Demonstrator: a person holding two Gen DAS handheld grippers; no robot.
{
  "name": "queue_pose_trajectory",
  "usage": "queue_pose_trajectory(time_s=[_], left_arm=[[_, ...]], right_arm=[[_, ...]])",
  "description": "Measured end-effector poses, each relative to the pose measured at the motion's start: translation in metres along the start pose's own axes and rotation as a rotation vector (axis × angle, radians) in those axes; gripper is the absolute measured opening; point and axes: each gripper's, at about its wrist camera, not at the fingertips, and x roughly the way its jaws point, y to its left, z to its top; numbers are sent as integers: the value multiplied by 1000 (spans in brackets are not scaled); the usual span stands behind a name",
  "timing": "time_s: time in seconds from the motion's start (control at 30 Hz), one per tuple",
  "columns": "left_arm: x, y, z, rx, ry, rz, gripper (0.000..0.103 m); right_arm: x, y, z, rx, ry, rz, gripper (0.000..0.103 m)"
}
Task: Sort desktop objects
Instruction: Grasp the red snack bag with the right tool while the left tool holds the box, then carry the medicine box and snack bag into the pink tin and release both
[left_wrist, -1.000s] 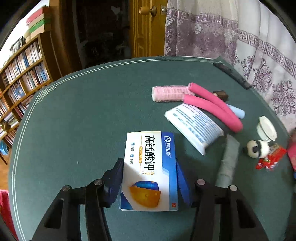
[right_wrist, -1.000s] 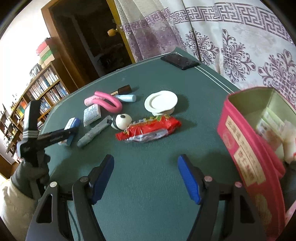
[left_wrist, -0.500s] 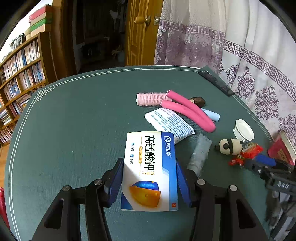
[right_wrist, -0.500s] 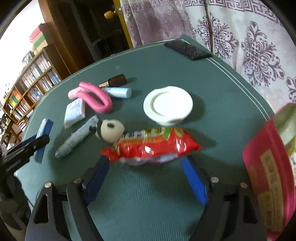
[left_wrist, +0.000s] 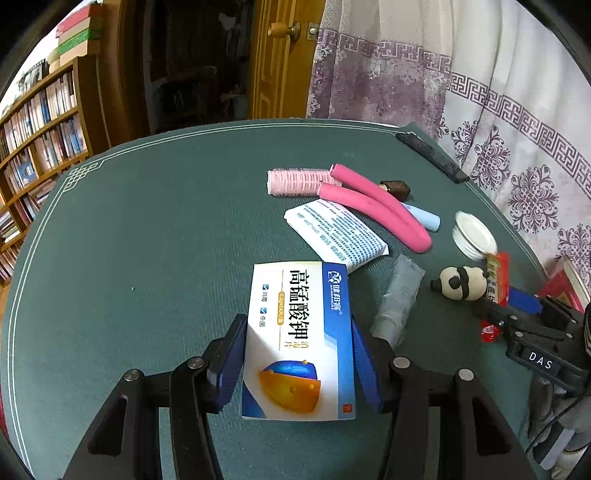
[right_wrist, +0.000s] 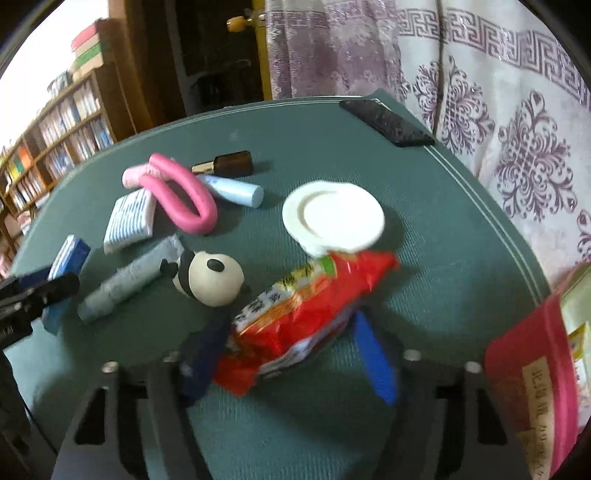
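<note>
- the left wrist view looks forward along the left tool, from low and near above the green tabletop, toward the door and curtain.
- the right wrist view looks along the right tool, also near, from the right side.
- both views share the panda figure, the white lid and the pink foam roller.

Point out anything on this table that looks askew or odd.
The red snack packet sits tilted between the right gripper's fingers, one end raised toward the white lid. The pink foam roller lies bent double over the blue tube. Nothing looks spilled or broken.
</note>
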Motion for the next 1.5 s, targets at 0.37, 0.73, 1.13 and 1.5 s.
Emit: queue_pose_trajectory(time_s=[0.37,0.73,1.13,1.5], left_arm=[[-19,-16,-1,21,-25,-26,56],[-44,-53,-3,78,-47,-75,56],[-69,-138,-11,216,-61,-173,56],[-86,-233,-9,378,-86,-283,56]], right_arm=[[-37,-17,-24,95,-19,87,44],[-102,-31,-38,132,-129,118,44],[-170,-92,-72,237,-239,36,44],[-212,-160,-108,336,-292,-130,44]])
